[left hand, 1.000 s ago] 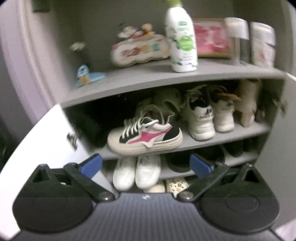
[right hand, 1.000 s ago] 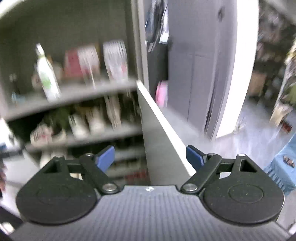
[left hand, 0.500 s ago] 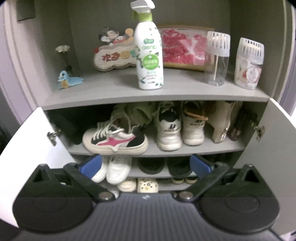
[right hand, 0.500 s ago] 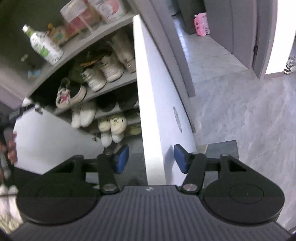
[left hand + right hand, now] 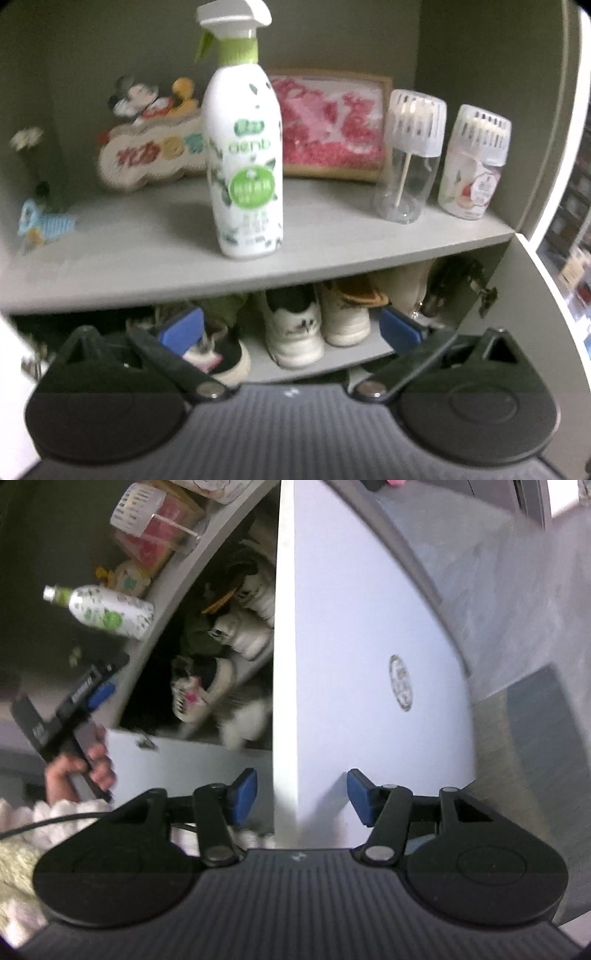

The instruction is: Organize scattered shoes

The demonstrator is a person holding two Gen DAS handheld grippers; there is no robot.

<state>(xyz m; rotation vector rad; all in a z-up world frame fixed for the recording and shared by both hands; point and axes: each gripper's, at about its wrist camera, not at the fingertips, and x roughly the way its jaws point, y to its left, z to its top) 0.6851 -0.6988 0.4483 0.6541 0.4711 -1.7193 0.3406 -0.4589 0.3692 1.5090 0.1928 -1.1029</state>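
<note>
Right tongs (image 5: pixel 301 795): pads astride the white door (image 5: pixel 362 635) edge, apart from it, holding nothing. Left tongs (image 5: pixel 290 326): spread wide, empty, facing the cabinet. Shoes (image 5: pixel 317 328): on the shelf (image 5: pixel 332 360) under the spray bottle (image 5: pixel 243 158).

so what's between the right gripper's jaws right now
The white cabinet door: its edge sits between the right gripper's jaws, with gaps on both sides, in the right wrist view.
</note>
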